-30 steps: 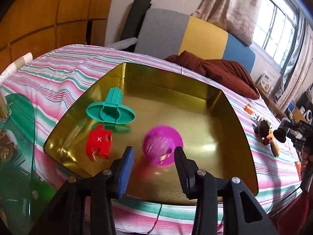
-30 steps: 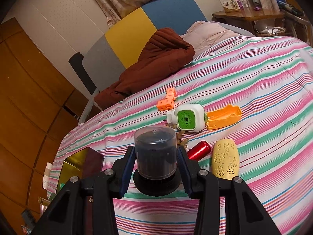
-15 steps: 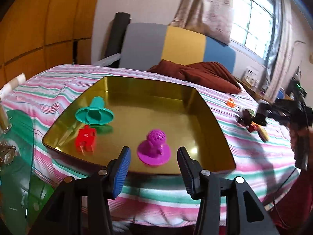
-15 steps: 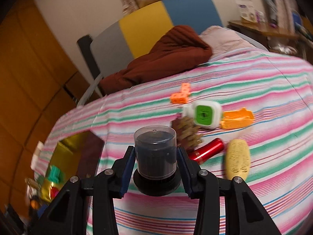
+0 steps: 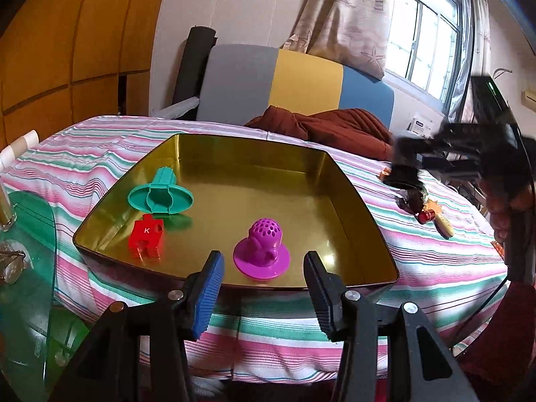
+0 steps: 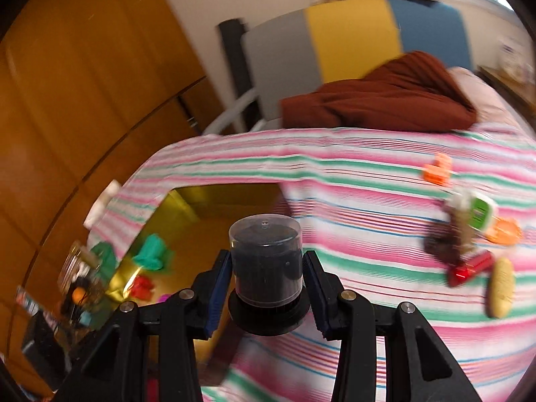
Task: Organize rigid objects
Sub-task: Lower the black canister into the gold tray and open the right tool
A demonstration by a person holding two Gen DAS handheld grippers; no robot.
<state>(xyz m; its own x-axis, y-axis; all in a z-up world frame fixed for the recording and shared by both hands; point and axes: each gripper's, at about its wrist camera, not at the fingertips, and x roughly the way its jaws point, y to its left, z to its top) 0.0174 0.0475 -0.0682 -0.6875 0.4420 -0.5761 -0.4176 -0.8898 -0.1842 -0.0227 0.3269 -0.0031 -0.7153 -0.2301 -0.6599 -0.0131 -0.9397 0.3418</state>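
Tray (image 5: 351, 187): bare right of plug (image 5: 262, 248). Left gripper (image 5: 263, 286) spread wide, nothing between. Right gripper (image 6: 267, 276) clamping spindle case (image 6: 265, 261).

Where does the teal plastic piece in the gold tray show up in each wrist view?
Left wrist: the teal piece lies left of centre, in the gold tray's left half, just behind the red K block.
Right wrist: the teal piece shows blurred at lower left, inside the tray, left of the right tool shut on the black spindle case.
Shared landmark: the grey, yellow and blue headboard.
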